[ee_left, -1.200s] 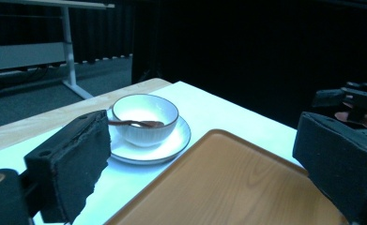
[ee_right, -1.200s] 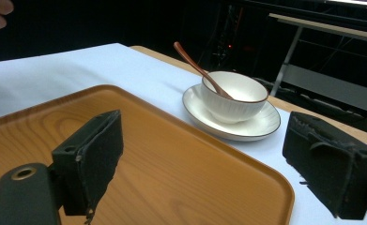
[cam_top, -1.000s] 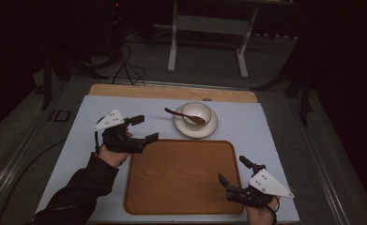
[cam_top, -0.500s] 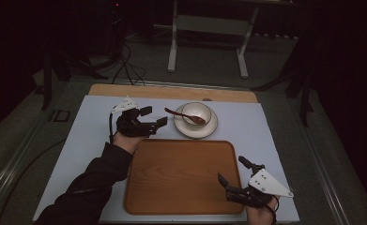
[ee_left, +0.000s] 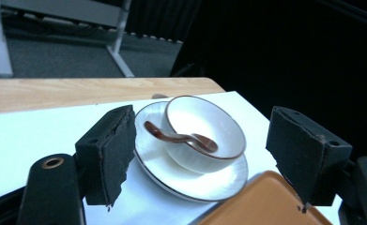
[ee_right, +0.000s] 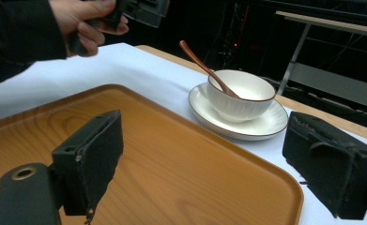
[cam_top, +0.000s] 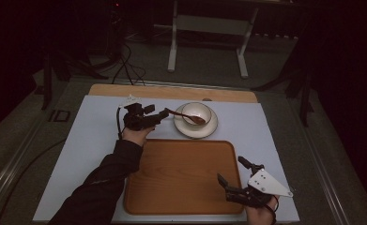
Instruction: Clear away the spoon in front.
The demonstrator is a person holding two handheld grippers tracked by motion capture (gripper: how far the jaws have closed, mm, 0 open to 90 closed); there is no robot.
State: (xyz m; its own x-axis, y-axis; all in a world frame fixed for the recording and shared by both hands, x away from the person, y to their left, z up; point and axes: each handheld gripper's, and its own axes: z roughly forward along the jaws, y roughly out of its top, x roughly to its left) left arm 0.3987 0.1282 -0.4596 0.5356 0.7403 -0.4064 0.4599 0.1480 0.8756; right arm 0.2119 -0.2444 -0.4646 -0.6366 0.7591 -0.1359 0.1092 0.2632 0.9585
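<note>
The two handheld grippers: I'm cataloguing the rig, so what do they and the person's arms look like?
Both are black two-jaw tools with blocky, rough-edged black pads. The left gripper has a pale plate on top and a thin dark cable looping down beside it. The right gripper bears a grey three-cornered plate with small dark holes. Brass-coloured rivets show near the jaw bases. The left arm wears a long dark sleeve.

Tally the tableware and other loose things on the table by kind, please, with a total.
Bowl: 1
Saucer: 1
Spoon: 1
Wooden tray: 1
Total: 4
</note>
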